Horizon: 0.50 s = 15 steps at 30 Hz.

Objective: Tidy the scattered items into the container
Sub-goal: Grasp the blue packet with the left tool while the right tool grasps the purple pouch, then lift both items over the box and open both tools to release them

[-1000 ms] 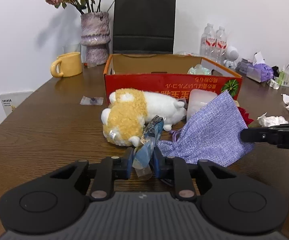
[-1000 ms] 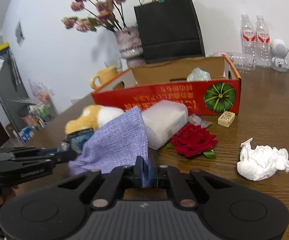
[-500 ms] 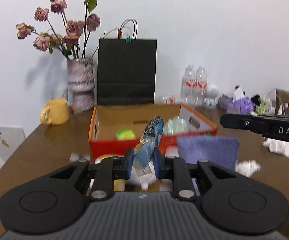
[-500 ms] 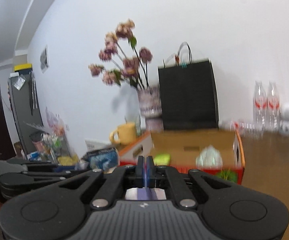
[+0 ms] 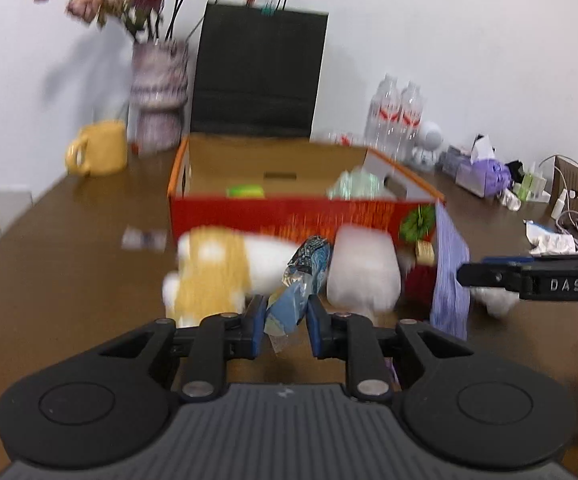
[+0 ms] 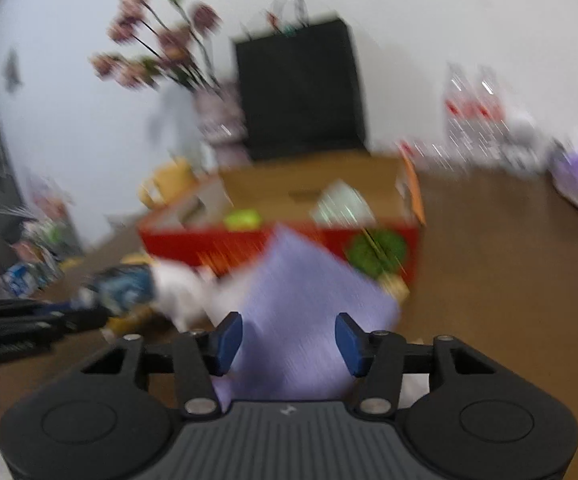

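The red cardboard box (image 5: pixel 289 216) stands open ahead on the brown table; it also shows in the right wrist view (image 6: pixel 225 248). My left gripper (image 5: pixel 287 324) is shut on a blue crinkly packet (image 5: pixel 303 280), held in front of the box. My right gripper (image 6: pixel 289 338) is open; the purple cloth pouch (image 6: pixel 309 312) hangs loose between its spread fingers. In the left wrist view the pouch (image 5: pixel 449 276) hangs beside the right gripper's finger (image 5: pixel 529 276). A yellow-and-white plush toy (image 5: pixel 217 268) and a white plastic box (image 5: pixel 363 272) lie before the red box.
Inside the box are a green item (image 5: pixel 245 191) and a pale wrapped item (image 5: pixel 355 184). Behind it stand a black paper bag (image 5: pixel 261 72), a flower vase (image 5: pixel 159 96), a yellow mug (image 5: pixel 99 154) and water bottles (image 5: pixel 397 116). Crumpled tissue (image 5: pixel 493 300) lies at right. Both views are motion-blurred.
Both grippers were raised high, then came back down in front of the box. My right gripper has opened and let go of the purple pouch. My left gripper still holds the blue packet.
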{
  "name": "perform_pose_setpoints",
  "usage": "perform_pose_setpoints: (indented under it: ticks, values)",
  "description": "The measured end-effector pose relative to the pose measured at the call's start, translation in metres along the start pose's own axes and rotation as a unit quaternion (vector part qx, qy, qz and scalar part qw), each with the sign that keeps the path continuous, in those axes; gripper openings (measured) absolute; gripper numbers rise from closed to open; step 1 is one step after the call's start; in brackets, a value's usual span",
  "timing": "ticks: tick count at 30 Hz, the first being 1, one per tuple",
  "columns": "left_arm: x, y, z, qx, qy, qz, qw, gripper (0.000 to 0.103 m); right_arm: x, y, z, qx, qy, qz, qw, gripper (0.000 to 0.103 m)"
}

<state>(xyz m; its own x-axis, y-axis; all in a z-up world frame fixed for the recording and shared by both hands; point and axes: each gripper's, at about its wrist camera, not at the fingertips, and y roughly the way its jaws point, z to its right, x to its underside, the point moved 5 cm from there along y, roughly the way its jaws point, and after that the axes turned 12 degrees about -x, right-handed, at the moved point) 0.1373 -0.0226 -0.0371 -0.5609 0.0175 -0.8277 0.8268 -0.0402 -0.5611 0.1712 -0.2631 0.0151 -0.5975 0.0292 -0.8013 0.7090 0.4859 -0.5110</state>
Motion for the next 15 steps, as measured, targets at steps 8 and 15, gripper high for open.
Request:
perform_pose_setpoints:
  ticks: [8, 15]
  values:
    - [0.023, -0.007, 0.008, 0.004, -0.013, -0.018, 0.9997, 0.023, 0.015, 0.012, -0.021, 0.015, 0.013, 0.008, 1.000, 0.088]
    - [0.032, -0.002, 0.010, -0.001, -0.008, -0.026, 0.9996, 0.029, 0.025, 0.039, -0.027, 0.070, 0.000, -0.015, 0.997, 0.064]
